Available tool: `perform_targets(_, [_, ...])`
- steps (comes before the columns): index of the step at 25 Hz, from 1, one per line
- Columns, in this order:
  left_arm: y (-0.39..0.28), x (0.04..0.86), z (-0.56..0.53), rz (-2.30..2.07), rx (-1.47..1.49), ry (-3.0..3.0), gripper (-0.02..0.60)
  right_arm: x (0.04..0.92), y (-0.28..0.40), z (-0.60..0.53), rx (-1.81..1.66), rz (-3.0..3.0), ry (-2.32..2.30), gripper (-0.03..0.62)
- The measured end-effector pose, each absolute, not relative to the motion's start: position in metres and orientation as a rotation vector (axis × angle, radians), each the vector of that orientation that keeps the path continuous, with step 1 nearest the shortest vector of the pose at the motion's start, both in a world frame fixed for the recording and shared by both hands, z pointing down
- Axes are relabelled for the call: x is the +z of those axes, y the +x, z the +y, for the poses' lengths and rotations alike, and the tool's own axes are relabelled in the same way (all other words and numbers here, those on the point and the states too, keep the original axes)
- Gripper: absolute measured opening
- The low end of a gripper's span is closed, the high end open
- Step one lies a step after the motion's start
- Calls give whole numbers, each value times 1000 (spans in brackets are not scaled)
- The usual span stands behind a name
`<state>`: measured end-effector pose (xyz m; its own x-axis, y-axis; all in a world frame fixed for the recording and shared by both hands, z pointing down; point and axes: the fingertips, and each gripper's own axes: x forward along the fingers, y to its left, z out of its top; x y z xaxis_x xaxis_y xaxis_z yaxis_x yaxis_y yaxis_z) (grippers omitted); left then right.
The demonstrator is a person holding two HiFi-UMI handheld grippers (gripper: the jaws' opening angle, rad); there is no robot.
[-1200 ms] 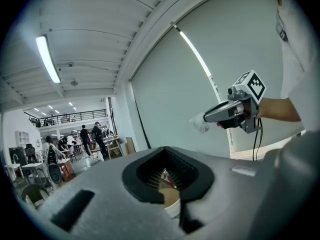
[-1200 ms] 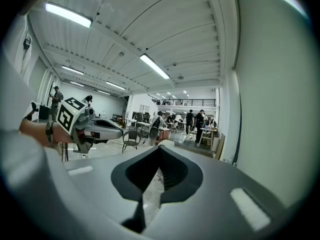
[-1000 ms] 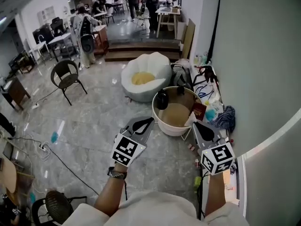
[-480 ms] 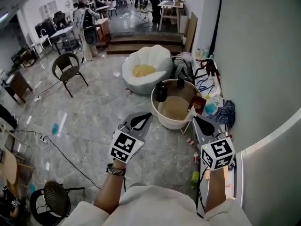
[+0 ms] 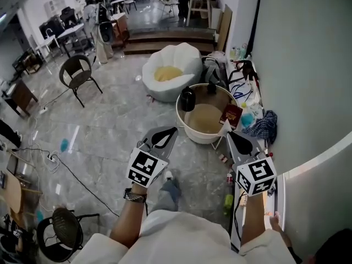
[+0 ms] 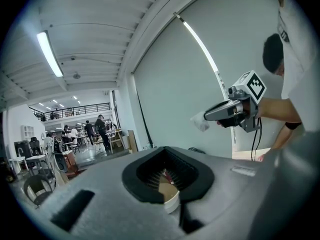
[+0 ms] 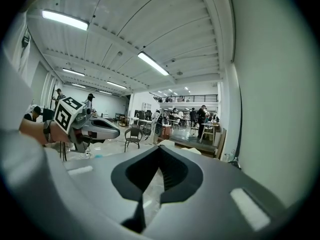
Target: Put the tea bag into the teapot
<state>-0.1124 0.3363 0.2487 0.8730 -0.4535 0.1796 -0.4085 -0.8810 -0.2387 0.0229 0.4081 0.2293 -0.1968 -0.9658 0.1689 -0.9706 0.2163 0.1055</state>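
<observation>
Floor (image 5: 104,131) lies open before left tool (image 5: 174,130), closed, and right tool (image 5: 230,133), clamped on tea bag (image 6: 200,122).

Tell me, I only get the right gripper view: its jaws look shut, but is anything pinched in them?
Observer: Yes. The left gripper view shows a small white piece, likely the tea bag, pinched at the right gripper's tip.
Operator: Where's the teapot?
Observer: The head view shows a black teapot on a round white table ahead of it, not reached.
Operator: And the other one?
Observer: The left gripper's own view shows its jaws together, nothing between.
</observation>
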Motion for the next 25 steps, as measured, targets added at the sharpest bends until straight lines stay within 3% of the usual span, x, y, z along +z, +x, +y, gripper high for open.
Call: perform_targets(25, [-25,244,92,547,-343,-2881,6,226,100,172,56,-2239,1932,6])
